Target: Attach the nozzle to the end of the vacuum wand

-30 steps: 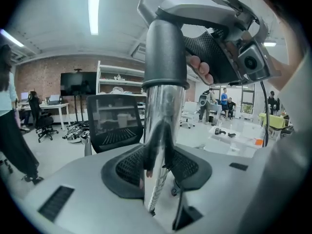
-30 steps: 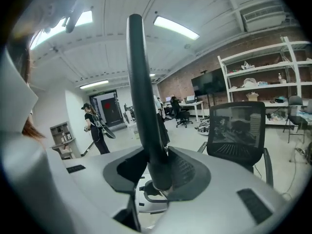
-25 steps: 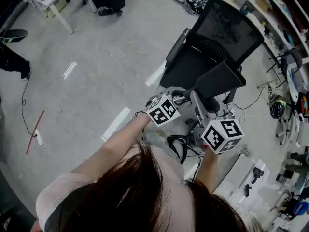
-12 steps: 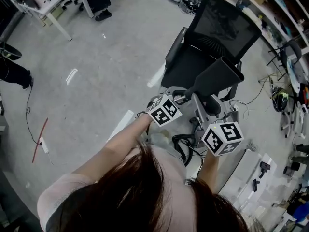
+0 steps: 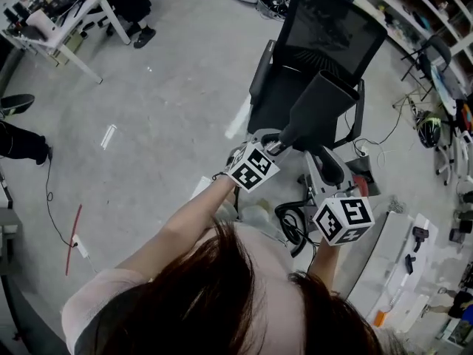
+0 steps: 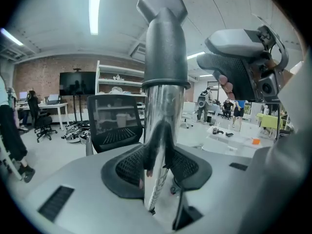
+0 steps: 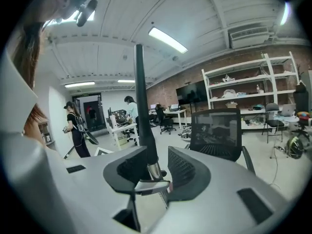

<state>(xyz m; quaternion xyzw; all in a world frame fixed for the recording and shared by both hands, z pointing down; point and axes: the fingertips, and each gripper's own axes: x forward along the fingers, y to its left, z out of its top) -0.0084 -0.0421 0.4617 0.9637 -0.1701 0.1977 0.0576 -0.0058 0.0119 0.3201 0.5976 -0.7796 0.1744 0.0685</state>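
The left gripper has its jaws clamped on the shiny wand, just under the dark collar of the nozzle, which stands up over the office chair. The collar sits on the tube's end; whether it is fully home I cannot tell. The right gripper has its jaws well apart. A slim dark stem between them leans on one pad and is clear of the other, so I would not call that a grip. To finish well, I'd hold the wand firm with the left, take the nozzle's neck with the right, and press straight along the tube, without twisting, until the collar seats.
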